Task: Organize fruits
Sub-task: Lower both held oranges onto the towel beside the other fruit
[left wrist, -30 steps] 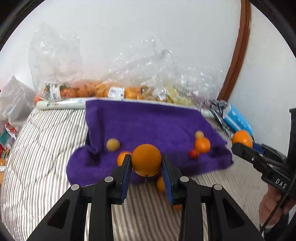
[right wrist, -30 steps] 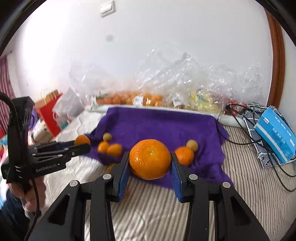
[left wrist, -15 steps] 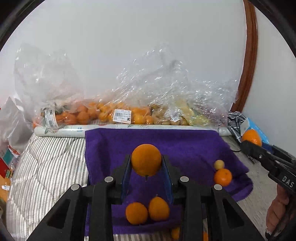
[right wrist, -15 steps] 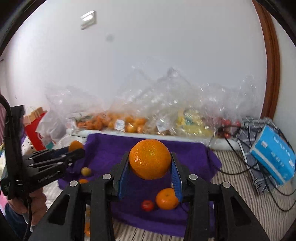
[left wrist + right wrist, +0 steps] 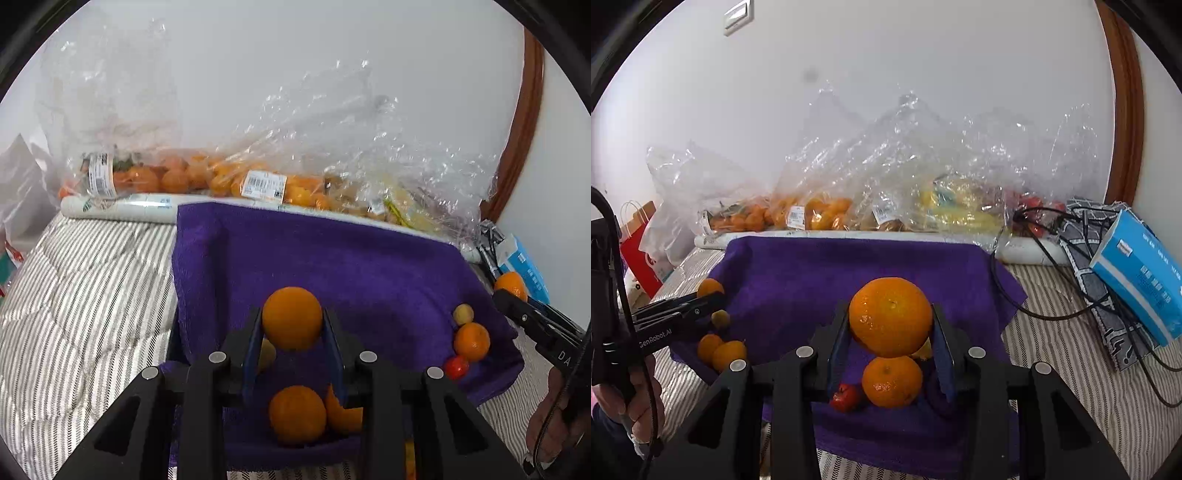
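- Fruits are mid-carry: the left claw (image 5: 291, 332) is clamped on a small smooth round orange fruit (image 5: 291, 317), and the right claw (image 5: 891, 332) is closed around a larger dimpled round orange (image 5: 891, 316); each fruit sits between blue pads, above a purple terry towel (image 5: 351, 266) spread over a striped bed cover (image 5: 85, 288).
- Step in hand, as I judge it: bringing both fruits over the towel to set them with their likes.
- In the left view, two orange fruits (image 5: 297, 413) lie on the towel at 6 o'clock of the held one; a group of a pale yellow fruit, an orange one (image 5: 471, 341) and a small red fruit (image 5: 456, 367) lies at 3 to 4 o'clock.
- In the right view, a loose orange (image 5: 892, 382) lies at 6 o'clock of the held orange, touching it in the picture.
- Next move calls for lowering each claw beside a matching cluster and releasing gently, since round fruit may roll off the towel's edge.
- Hard to make out: clear crinkled plastic bags (image 5: 886, 177) at 12 o'clock blur their contents; the sorting rule is not shown; claw bodies hide the towel's near edge and part of the fruit beneath.
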### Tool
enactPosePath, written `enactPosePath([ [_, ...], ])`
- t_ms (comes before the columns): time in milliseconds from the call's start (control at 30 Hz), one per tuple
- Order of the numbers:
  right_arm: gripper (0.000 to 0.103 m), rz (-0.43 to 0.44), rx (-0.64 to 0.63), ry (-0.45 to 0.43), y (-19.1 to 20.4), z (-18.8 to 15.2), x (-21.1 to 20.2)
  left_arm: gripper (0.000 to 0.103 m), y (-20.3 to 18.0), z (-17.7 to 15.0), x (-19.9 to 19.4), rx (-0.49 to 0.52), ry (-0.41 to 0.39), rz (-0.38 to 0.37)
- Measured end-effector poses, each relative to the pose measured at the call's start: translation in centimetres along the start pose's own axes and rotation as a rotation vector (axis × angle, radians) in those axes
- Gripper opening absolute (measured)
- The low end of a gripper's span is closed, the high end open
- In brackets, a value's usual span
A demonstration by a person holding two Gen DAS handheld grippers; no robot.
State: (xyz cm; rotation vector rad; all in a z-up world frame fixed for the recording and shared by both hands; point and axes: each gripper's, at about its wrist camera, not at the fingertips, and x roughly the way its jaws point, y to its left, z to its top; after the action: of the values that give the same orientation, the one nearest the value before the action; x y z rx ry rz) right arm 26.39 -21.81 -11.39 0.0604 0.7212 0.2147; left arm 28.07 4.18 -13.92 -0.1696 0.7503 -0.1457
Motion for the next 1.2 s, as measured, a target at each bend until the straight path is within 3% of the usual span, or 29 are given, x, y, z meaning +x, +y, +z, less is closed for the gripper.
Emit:
enactPosePath([
  [533, 0.041, 0.041, -0.025, 0.052, 1.4, -1.1, 1.5, 0.030, -0.5, -0.5, 0.6, 0.025, 0.010, 0.017],
  [1200, 0.041, 0.009, -0.063, 0.085, 2.3, -1.8, 2.6, 0.030, -0.7, -0.6, 0.7, 0.040, 0.019, 0.007],
])
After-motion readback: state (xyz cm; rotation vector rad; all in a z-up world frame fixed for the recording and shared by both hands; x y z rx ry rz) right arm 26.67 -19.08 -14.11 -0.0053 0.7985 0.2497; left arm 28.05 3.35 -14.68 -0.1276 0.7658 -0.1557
